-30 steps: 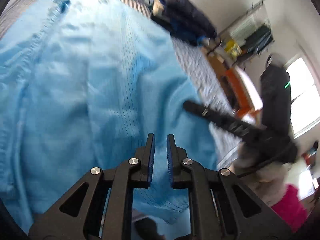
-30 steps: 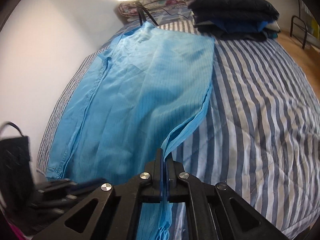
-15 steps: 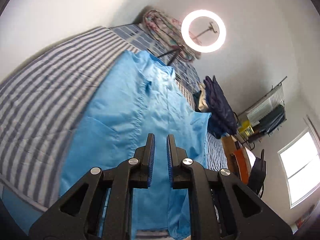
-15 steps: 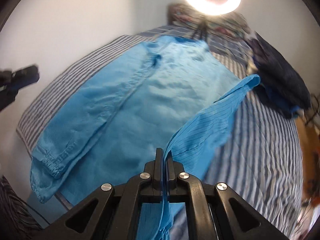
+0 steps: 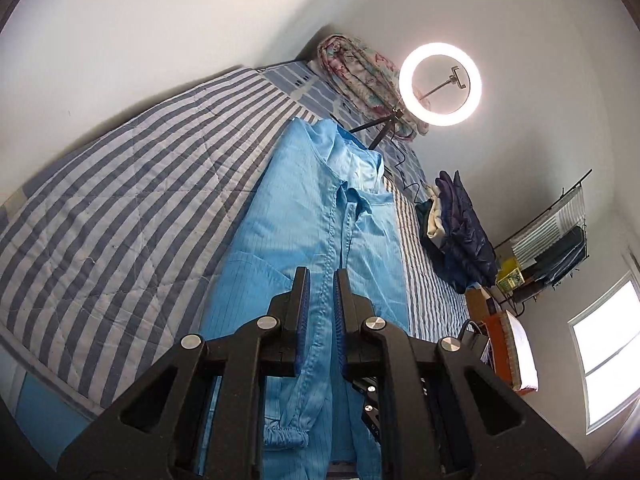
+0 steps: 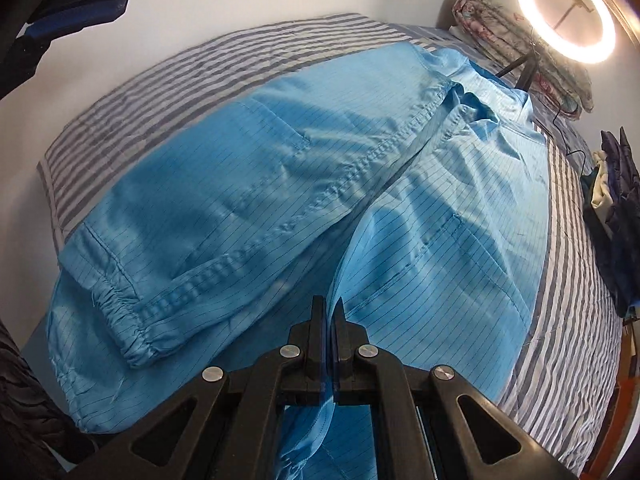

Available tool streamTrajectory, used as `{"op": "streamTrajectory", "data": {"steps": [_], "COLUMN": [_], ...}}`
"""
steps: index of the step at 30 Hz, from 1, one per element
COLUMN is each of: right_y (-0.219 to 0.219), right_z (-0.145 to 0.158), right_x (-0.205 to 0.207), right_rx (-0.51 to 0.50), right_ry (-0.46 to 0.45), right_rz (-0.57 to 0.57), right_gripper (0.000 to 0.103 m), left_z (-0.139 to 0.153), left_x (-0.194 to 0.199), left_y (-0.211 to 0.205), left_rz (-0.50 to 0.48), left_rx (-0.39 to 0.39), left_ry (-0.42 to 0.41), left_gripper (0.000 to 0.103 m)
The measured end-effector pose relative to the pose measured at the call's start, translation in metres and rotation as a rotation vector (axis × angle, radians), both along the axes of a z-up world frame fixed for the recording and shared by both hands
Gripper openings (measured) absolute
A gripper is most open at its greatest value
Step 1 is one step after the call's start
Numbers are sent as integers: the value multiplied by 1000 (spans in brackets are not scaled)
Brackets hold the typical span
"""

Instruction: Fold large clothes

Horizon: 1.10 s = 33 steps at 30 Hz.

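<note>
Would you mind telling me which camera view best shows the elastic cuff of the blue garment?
The right wrist view: the gathered cuff lies unobstructed, lower left. The left wrist view shows only part of the cuff, between the left gripper's arms.

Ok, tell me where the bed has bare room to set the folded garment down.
Free: the striped bedspread between the wall and the blue garment. Crowded: the dark clothes pile on the other side, and the head end by the ring light.

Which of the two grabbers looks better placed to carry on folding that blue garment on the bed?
The right gripper, I'd judge. It is already shut on an edge of the blue garment, so it can lay that edge down. The left gripper hangs above the garment with a narrow gap and nothing in it.
</note>
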State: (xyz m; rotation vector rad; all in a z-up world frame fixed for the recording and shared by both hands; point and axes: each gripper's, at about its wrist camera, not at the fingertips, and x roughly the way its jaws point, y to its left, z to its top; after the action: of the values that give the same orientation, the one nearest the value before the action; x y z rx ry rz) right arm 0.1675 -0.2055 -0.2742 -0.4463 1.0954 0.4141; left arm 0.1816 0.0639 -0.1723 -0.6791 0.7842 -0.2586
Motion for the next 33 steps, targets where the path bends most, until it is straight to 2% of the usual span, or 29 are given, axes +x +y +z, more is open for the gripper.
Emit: {"op": "streamTrajectory", "data": {"steps": [3, 6, 7, 9, 12, 17, 18, 20, 21, 22, 24, 27, 30, 32, 33], "right_y": [-8, -16, -21, -30, -56, -119, -131, -156, -164, -169, -174, -174, -165, -159, -156], "right_z": [-1, 4, 7, 15, 30, 28, 25, 13, 7, 1, -8, -17, -26, -32, -32], "right_x": [0, 3, 2, -5, -15, -38, -43, -51, -51, -54, -60, -62, -59, -56, -55], "right_rx": [40, 132, 166, 234, 342, 348, 366, 448, 488, 516, 577, 673, 658, 675, 672], "right_ry": [13, 57, 70, 87, 85, 54, 64, 123, 156, 182, 220, 265, 296, 329, 338], "right_rz": [-14, -10, -9, -9, -43, -270, -317, -401, -420, -434, -445, -431, -401, -372, -361], "right_gripper": [0, 8, 21, 29, 29, 30, 36, 43, 45, 45, 45, 45, 41, 24, 12], "left_z": [1, 2, 3, 5, 3, -13, -17, -25, -28, -32, -38, -48, -67, -85, -94], "left_x": [1, 1, 1, 0, -2, -8, -9, -11, -13, -14, -15, -11, -7, -4, -3], "left_y": [-5, -12, -14, -16, -13, -7, -8, -12, -13, -14, -13, -10, -1, 5, 9], "left_rz": [-12, -33, -41, -53, -60, -91, -104, -131, -134, -132, -130, -138, -118, -120, -122], "left_rx": [8, 25, 31, 49, 66, 76, 79, 104, 120, 133, 142, 178, 183, 180, 170], "left_ry": [6, 8, 7, 6, 10, 62, 73, 99, 110, 121, 144, 181, 244, 299, 324], "left_gripper": [9, 9, 9, 9, 9, 9, 9, 14, 23, 35, 44, 49, 50, 50, 50]}}
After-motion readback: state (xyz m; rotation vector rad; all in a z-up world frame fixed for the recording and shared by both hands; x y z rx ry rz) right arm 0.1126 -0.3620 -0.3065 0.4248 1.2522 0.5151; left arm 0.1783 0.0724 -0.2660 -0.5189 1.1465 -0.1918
